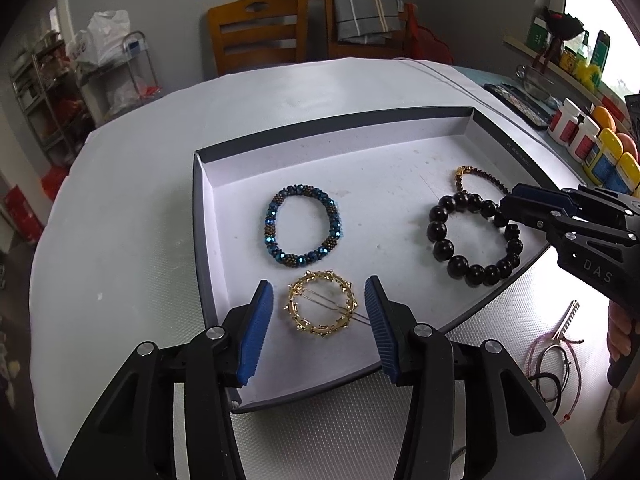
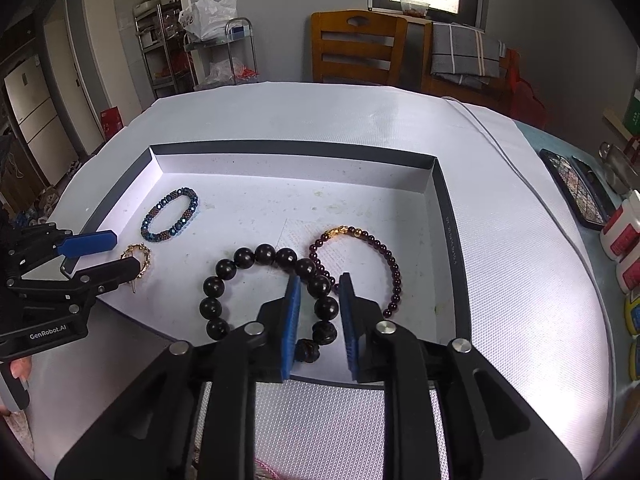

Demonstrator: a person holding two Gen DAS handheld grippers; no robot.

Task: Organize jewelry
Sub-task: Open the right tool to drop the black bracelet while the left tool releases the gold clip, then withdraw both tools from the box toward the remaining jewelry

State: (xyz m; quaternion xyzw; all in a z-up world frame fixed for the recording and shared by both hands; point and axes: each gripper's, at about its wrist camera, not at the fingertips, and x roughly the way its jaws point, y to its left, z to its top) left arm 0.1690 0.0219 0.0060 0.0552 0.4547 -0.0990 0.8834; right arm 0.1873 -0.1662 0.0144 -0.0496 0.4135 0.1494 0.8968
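Note:
A shallow grey box lid with a white floor (image 1: 360,168) (image 2: 280,196) holds several pieces. A blue beaded bracelet (image 1: 303,225) (image 2: 170,214) lies at the left. A gold ring-shaped hair clip (image 1: 321,307) (image 2: 138,258) lies between the open pads of my left gripper (image 1: 319,306) (image 2: 116,250). A black large-bead bracelet (image 1: 472,236) (image 2: 268,292) lies at the right; my right gripper (image 2: 318,308) (image 1: 506,210) is open with its pads either side of the bracelet's right beads. A dark red bracelet with gold beads (image 1: 478,178) (image 2: 360,264) lies beside it.
Hair ties, a pink cord and a small comb clip (image 1: 558,356) lie on the mat right of the lid. Bottles (image 1: 592,144) and a phone (image 2: 576,188) line the table's right edge. Wooden chairs (image 1: 260,32) stand behind the table.

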